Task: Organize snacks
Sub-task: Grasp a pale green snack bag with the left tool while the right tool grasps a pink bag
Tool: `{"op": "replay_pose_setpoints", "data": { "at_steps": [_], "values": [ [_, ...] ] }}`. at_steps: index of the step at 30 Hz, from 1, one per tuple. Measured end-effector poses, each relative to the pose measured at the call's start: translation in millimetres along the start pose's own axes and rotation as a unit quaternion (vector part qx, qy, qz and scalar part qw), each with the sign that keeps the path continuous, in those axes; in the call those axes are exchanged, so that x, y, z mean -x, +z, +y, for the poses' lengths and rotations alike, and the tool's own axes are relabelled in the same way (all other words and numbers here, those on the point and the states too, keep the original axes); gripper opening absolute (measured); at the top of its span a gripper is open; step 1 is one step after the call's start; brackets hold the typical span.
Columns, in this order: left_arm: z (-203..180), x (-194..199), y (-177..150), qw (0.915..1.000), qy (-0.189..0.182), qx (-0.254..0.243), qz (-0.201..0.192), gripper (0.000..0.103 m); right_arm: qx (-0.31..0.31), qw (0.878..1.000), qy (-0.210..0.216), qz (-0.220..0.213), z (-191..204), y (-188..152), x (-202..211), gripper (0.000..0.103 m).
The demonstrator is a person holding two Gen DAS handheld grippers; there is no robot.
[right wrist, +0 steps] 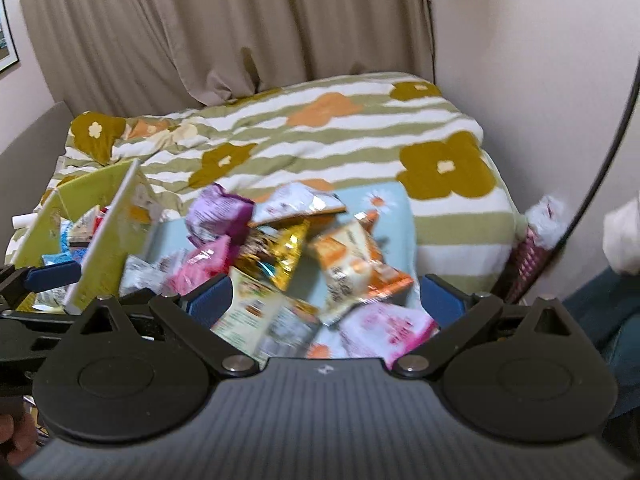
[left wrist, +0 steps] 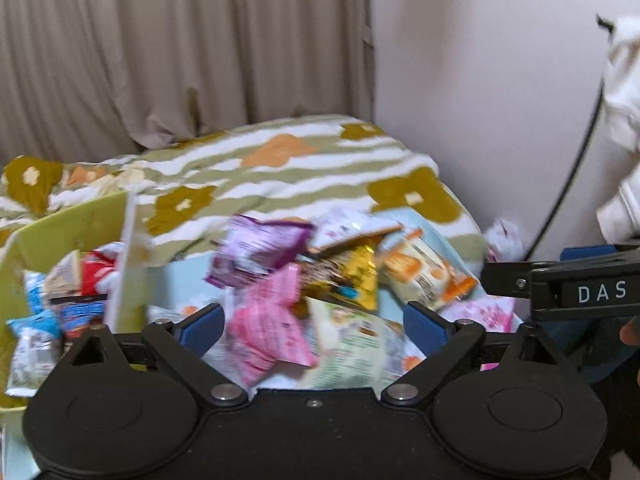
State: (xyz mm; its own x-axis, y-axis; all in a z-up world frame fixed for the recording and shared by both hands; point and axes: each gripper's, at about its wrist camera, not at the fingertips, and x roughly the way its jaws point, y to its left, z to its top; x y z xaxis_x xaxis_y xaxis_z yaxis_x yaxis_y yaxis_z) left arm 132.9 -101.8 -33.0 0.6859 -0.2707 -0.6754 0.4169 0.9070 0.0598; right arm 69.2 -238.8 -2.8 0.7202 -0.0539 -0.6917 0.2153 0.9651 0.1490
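A pile of snack packets lies on a light blue cloth [right wrist: 394, 208] on the bed. It holds a purple packet [left wrist: 256, 250] [right wrist: 218, 216], a pink packet [left wrist: 266, 320], a gold packet [left wrist: 356, 276] [right wrist: 286, 252], an orange-and-white packet [left wrist: 424, 270] [right wrist: 352, 260] and a pale green packet [left wrist: 352, 344] [right wrist: 256, 312]. A green box [left wrist: 76, 228] [right wrist: 104, 216] at the left holds several small packets. My left gripper [left wrist: 314, 320] is open and empty above the pile. My right gripper [right wrist: 326, 294] is open and empty over the pile's near side.
A striped flower-print blanket [right wrist: 320, 132] covers the bed behind the pile. Beige curtains [left wrist: 180, 48] hang at the back and a pale wall [right wrist: 540, 60] stands at the right. A black cable [left wrist: 576, 168] runs down that wall. Another packet [right wrist: 536, 240] lies by the bed's right edge.
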Motion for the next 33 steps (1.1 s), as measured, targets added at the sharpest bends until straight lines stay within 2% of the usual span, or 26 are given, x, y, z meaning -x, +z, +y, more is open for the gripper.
{"op": "replay_pose_setpoints", "data": {
  "at_steps": [6,12,22,26,33],
  "values": [
    [-27.2,-43.6,-9.0,0.9978,-0.018,-0.048,0.042,0.091,-0.024,0.999,-0.004,0.03,-21.9,-20.2,-18.4,0.103],
    [-38.8,-83.8,-20.6,0.9918,-0.03,-0.098,0.077,0.091,-0.056,0.997,-0.024,0.057,-27.7,-36.8,-43.2,0.103],
    [-47.2,-128.8,-32.5,0.981,-0.034,-0.14,0.131,0.091,-0.103,0.989,-0.056,0.094,-29.9,-48.7,-80.3,0.103],
    [-47.4,-137.5,-35.0,0.9788,-0.037,-0.147,0.137,0.091,-0.116,0.985,-0.07,0.105,-31.2,-50.2,-91.0,0.103],
    [-45.6,-137.5,-33.2,0.9762,-0.045,-0.161,0.138,0.078,-0.128,0.983,-0.073,0.113,-32.6,-52.1,-107.9,0.103]
  ]
}}
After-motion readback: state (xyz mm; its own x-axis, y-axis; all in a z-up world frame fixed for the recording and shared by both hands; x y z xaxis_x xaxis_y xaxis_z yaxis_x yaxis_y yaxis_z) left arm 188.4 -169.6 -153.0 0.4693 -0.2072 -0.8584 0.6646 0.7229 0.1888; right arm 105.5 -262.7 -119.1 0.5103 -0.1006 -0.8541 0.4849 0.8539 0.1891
